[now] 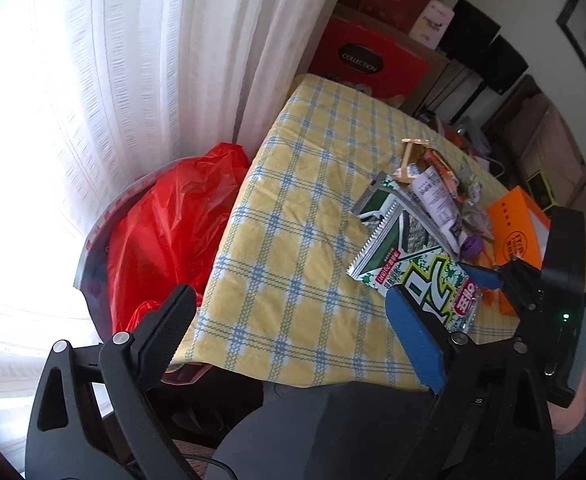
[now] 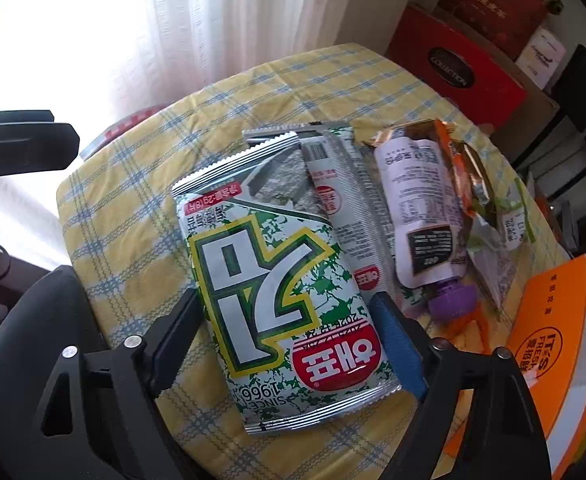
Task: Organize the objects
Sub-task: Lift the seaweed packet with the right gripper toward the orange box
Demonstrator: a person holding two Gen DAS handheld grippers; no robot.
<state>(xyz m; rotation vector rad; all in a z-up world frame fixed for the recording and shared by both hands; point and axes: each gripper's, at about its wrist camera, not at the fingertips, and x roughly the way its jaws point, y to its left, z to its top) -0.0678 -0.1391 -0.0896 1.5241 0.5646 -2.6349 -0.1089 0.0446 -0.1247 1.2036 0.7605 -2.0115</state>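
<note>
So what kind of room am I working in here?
Most likely a lived-in home, a dining or living corner. A small table under a yellow-and-blue checked tablecloth stands beside sheer white curtains, with red cardboard gift boxes stacked behind. Green-and-white seaweed snack packets and wrappers litter the cloth.

small table under a yellow cloth checked in blue and white, set close against sheer white curtains with strong daylight blowing through them. a bin lined with a red plastic bag sits between table edge and curtain. behind the table, stacked red gift boxes, black boxes and brown cartons against a pale wall.
</note>
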